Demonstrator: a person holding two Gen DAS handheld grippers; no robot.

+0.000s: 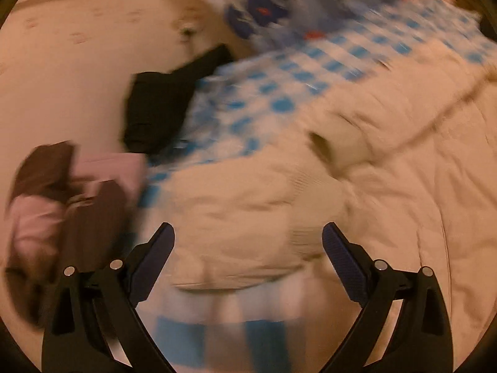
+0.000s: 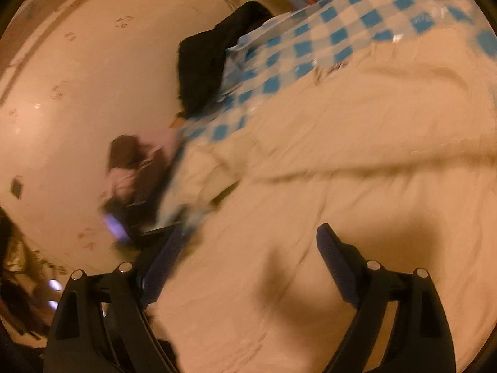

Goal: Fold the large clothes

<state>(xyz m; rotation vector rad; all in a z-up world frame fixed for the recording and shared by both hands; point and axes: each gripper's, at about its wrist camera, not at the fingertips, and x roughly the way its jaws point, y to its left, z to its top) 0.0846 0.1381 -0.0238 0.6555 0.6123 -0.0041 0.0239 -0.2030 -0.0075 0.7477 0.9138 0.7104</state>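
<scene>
1. While both views are smeared by blur, the left gripper point(image 1: 248, 242) shows its two black fingers with blue ribbed pads spread wide, released, nothing between them; a cream-coloured large garment of soft crumpled fabric point(image 1: 357, 171) lies below and ahead of it.
2. At the left view's 6 o'clock, a blue-and-white checked cloth point(image 1: 217, 335) shows under the garment's near hem.
3. Equally released, the right gripper point(image 2: 248, 239) stands with its jaws wide over the same cream garment point(image 2: 341, 217), which fills that view from 6 to 3 o'clock; no pad presses on the fabric.
4. Just off the right gripper's left finger, at 9 o'clock, a crumpled brown-and-pink bundle of clothing point(image 2: 136, 168) lies at the checked cloth's edge; the left view shows it at 8 o'clock point(image 1: 62, 202).
5. Farther out, toward 12 o'clock, a black folded garment point(image 2: 205, 65) rests partly on the checked cloth point(image 2: 326, 37).
6. Beyond it, a pale patterned floor point(image 2: 77, 93) spreads from 9 to 11 o'clock.
</scene>
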